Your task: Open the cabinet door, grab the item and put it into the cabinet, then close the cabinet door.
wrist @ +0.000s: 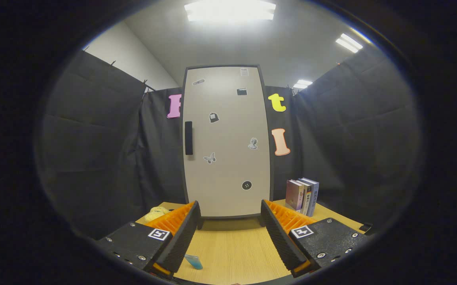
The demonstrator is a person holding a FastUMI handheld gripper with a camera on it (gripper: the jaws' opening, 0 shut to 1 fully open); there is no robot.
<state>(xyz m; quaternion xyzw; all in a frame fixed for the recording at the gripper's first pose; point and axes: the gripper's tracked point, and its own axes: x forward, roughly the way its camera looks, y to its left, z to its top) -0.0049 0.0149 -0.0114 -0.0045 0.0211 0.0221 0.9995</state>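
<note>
While the cabinet door (226, 142) stands closed, the gripper (230, 225) waits spread apart, empty.
Books (302, 196) stand at the bench's (232, 245) right edge; something yellow, perhaps cloth (156, 213), lies left.

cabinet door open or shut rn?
Shut: the cabinet door sits flush in its frame, handle untouched; gripper open, well short of it.

I see my gripper (230, 221) held above the light wooden tabletop (232, 249), its two black ribbed fingers (184, 233) spread wide with nothing between them. Beyond them stands the tall pale-grey cabinet (226, 142), door shut, stickers dotted over it, its black vertical handle (188, 137) on the left edge. A small translucent blue item (194, 261) lies by my left finger. Upright books (302, 196) stand to the cabinet's right; a yellow soft object (156, 213) lies to its left.
</note>
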